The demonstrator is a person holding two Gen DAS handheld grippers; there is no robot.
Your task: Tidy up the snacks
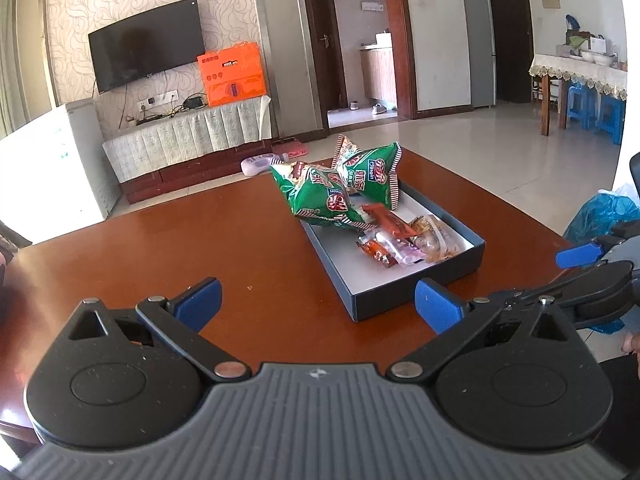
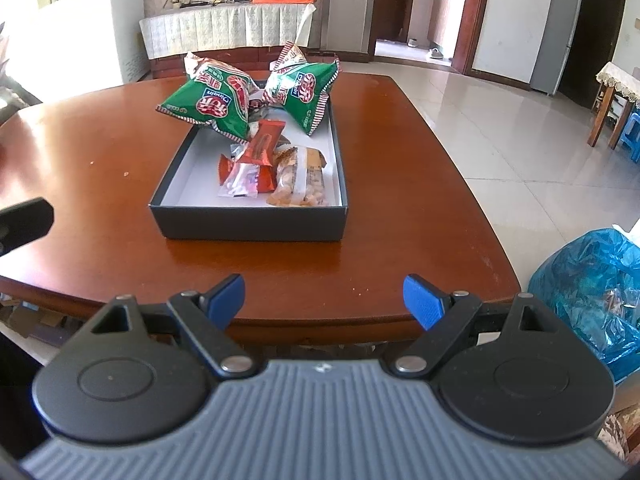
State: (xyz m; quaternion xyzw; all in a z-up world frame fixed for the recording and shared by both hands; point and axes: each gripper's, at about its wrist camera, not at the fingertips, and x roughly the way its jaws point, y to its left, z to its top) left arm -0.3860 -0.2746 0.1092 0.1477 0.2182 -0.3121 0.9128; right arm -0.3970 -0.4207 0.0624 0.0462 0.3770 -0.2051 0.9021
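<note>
Snacks are sitting in the dark box [image 2: 248, 222] at 12 o'clock on the desk [image 2: 400, 208]. Two green bags [image 2: 212, 108] are leaning over the far rim, likely too bulky to lie flat; small packets [image 2: 260, 164] are lying inside. Left gripper [image 1: 318, 304] and right gripper [image 2: 324, 300] are both hovering spread apart, empty, near the desk's 6 o'clock edge, probably between picks.

The green bags [image 2: 216, 104] cover the far end of the box [image 2: 248, 220] and hide part of the wrappers beneath. Print on the small packets [image 2: 244, 180] is unreadable. The blue bag [image 2: 592, 288] runs off the right edge.
</note>
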